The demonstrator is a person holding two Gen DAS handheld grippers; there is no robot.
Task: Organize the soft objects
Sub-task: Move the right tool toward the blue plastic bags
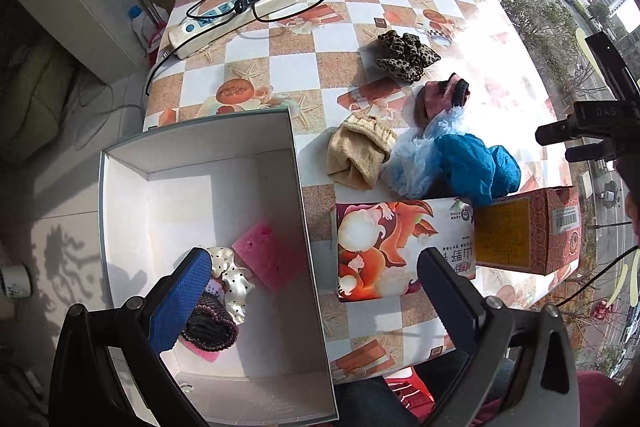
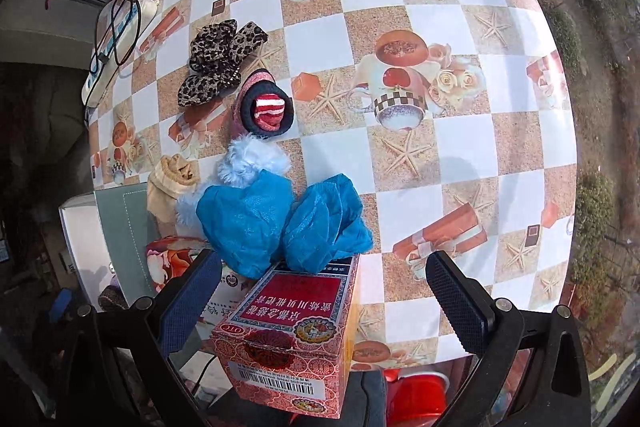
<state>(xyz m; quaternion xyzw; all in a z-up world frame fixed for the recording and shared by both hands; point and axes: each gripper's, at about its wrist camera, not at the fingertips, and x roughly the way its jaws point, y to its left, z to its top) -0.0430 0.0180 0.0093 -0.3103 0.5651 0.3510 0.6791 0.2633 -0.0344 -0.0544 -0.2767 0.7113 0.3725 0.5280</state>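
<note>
Several soft things already lie in the open white cardboard box point(image 1: 200, 187) at the near left: a pink sponge block point(image 1: 268, 255), a cream polka-dot scrunchie point(image 1: 232, 275) and a dark knitted roll point(image 1: 210, 327). The left tongs point(image 1: 316, 291) hang released and empty, one finger over the box's contents and the other outside its right wall, so they straddle that wall. The right tongs point(image 2: 324, 303) are also spread and hold nothing, hovering above a red printed carton point(image 2: 292, 339) on the checkered tabletop point(image 2: 440, 27). Just beyond that carton sit two crumpled blue shoe covers point(image 2: 280, 223), touching a fluffy pale-blue scrunchie point(image 2: 252, 159); a rolled striped sock point(image 2: 268, 115), a leopard-print bow point(image 2: 220, 63) and a beige knitted bundle point(image 2: 172, 179) lie farther off. The likely next step is a pickup by the right tongs, and the shoe covers are nearest. A good grasp probably means clearing the carton's top edge first, then coming down over one cover's bunched middle and pinching only it, since the two touch and the thin fabric may drag its neighbour. Open tabletop stretches to the right and far side; the left is crowded by the box wall and an orange illustrated packet point(image 1: 400, 247).
</note>
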